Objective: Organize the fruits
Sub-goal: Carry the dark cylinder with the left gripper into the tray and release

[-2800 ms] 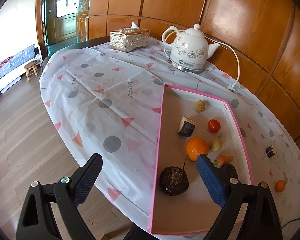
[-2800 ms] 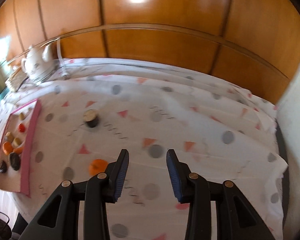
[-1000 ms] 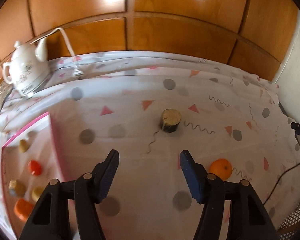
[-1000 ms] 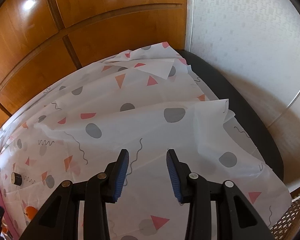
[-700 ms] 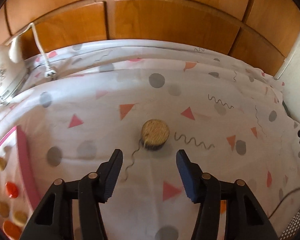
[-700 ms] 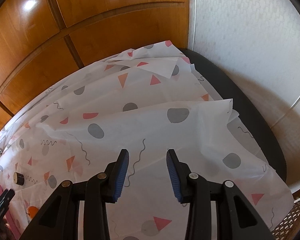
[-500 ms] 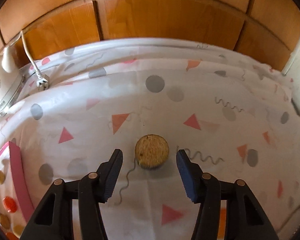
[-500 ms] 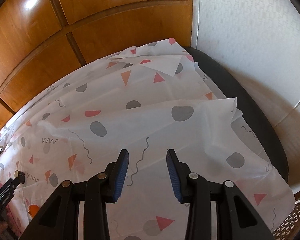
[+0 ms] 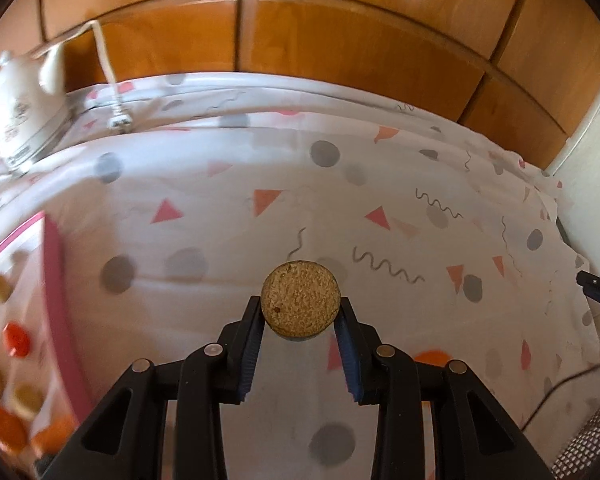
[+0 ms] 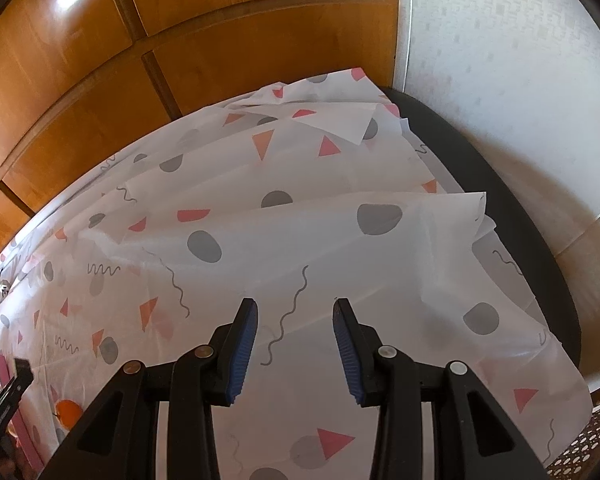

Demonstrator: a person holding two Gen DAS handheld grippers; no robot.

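Note:
My left gripper (image 9: 300, 316) is shut on a round dark fruit piece with a tan cut face (image 9: 300, 298) and holds it over the patterned tablecloth (image 9: 204, 200). A small orange (image 9: 432, 357) lies on the cloth just right of the left gripper and also shows in the right wrist view (image 10: 68, 410). The pink-rimmed tray (image 9: 58, 296) at the left holds several small fruits, among them a red one (image 9: 17, 338). My right gripper (image 10: 294, 320) is open and empty over the cloth near the table's right end.
A white teapot (image 9: 24, 116) with a cord and plug (image 9: 118, 120) stands at the back left. Wood panelling runs behind the table. The dark table edge (image 10: 512, 208) and a white wall are at the right. The left gripper's tip (image 10: 14, 384) shows at the right wrist view's left edge.
My left gripper has moved forward to the tan-faced fruit piece and closed on it. The right gripper has hardly moved and stays open.

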